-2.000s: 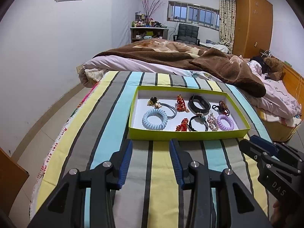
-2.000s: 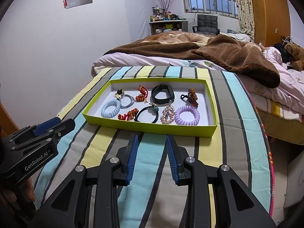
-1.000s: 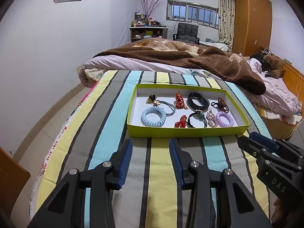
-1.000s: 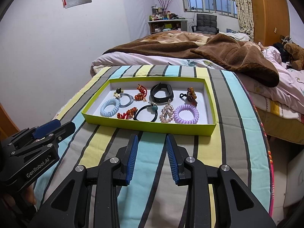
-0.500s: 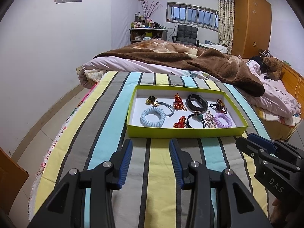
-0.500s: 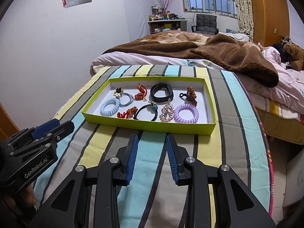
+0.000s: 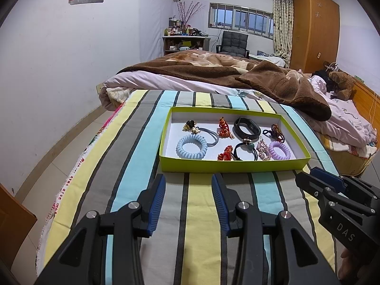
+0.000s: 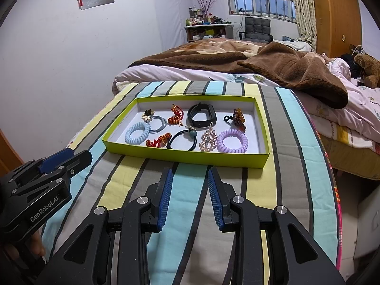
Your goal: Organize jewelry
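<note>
In the left wrist view the left claw fills the bottom centre of the frame, its blue-padded fingers spread apart and gripping nothing, hovering over the striped cover. The green tray lies just above the claw in the middle of the frame, near its fingertips but apart from them. Inside the tray, a light-blue spiral band sits at lower left, a grey hair tie with a flower charm touching it behind, a black wristband at upper centre, and a purple spiral band at lower right. The right claw enters at the lower right edge, beside the tray's near right corner.

In the right wrist view the right claw is likewise released and empty at bottom centre, the tray just above it. The purple spiral band lies upper right of the fingertips, the light-blue spiral band upper left. The left claw shows at the lower left. A brown blanket covers the bed at the top.
</note>
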A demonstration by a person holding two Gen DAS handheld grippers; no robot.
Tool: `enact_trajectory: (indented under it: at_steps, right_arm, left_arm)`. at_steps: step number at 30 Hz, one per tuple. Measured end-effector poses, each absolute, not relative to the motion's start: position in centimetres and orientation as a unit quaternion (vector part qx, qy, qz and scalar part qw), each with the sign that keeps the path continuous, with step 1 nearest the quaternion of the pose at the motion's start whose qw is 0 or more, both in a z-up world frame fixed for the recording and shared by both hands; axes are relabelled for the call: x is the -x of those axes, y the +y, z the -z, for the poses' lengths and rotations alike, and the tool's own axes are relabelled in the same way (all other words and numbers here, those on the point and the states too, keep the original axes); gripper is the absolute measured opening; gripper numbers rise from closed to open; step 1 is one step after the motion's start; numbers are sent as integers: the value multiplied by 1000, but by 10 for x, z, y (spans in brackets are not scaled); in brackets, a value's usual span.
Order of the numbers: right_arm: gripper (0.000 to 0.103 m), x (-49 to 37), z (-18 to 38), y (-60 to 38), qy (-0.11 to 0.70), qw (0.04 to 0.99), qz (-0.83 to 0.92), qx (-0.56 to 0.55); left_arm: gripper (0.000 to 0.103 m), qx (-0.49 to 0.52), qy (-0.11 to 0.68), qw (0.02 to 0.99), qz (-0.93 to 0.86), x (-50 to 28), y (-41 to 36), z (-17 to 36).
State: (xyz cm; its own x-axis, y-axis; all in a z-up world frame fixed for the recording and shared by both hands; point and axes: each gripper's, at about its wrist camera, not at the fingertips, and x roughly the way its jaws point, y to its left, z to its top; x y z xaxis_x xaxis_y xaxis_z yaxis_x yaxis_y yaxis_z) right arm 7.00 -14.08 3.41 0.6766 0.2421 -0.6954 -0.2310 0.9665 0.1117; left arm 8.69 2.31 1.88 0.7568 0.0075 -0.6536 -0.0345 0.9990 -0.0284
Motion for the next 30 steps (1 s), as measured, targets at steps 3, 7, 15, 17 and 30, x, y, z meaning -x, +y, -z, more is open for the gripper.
enact_trajectory:
  at_steps: [3, 7, 15, 17, 30]
  right_arm:
    - [32, -70, -34, -141, 381, 916, -129, -7]
    - [32, -70, -34, -141, 380, 916, -129, -8]
    - [32, -70, -34, -141, 381, 915, -129, -8]
    - [32, -69, -34, -141, 382, 915, -129, -7]
    - [32, -69, -33, -140, 382, 915, -128, -7]
  left_arm:
    - [42, 21, 349, 937, -11, -87, 23, -19]
    - [42, 20, 349, 937, -11, -87, 23, -19]
    - [42, 20, 352, 936, -11, -86, 22, -16]
    - [42, 20, 351, 936, -11, -86, 22, -16]
    - [42, 24, 353, 935, -13, -85, 21, -16]
